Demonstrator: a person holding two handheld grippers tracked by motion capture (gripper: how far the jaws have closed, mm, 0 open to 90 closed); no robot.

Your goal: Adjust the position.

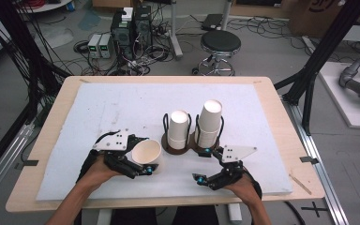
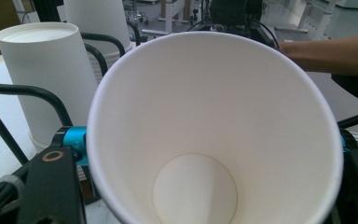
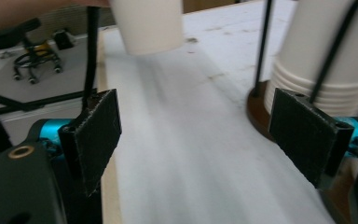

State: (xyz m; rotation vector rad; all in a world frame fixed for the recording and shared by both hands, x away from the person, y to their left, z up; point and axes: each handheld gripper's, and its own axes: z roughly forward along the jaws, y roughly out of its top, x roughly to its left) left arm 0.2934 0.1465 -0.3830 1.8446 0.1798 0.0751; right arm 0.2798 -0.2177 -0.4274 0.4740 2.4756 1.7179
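Observation:
My left gripper (image 1: 146, 154) is shut on a white paper cup (image 1: 146, 151), held near the front of the white mat with its mouth tilted back toward the hand. In the left gripper view the cup (image 2: 205, 116) shows its empty inside, a jaw on each side of it. Two stacks of upside-down paper cups (image 1: 179, 127) (image 1: 210, 119) stand in dark round holders with black wire loops at mid-table. My right gripper (image 1: 202, 165) stands open just in front of the right stack. Its pads (image 3: 98, 135) have nothing between them, above bare mat.
A white foam mat (image 1: 112, 108) covers most of the wooden table (image 1: 283, 126). A round stool (image 1: 220, 44), grey equipment boxes (image 1: 131, 28) and cables lie on the floor beyond the far edge. Black frame posts (image 1: 323, 51) rise at both sides.

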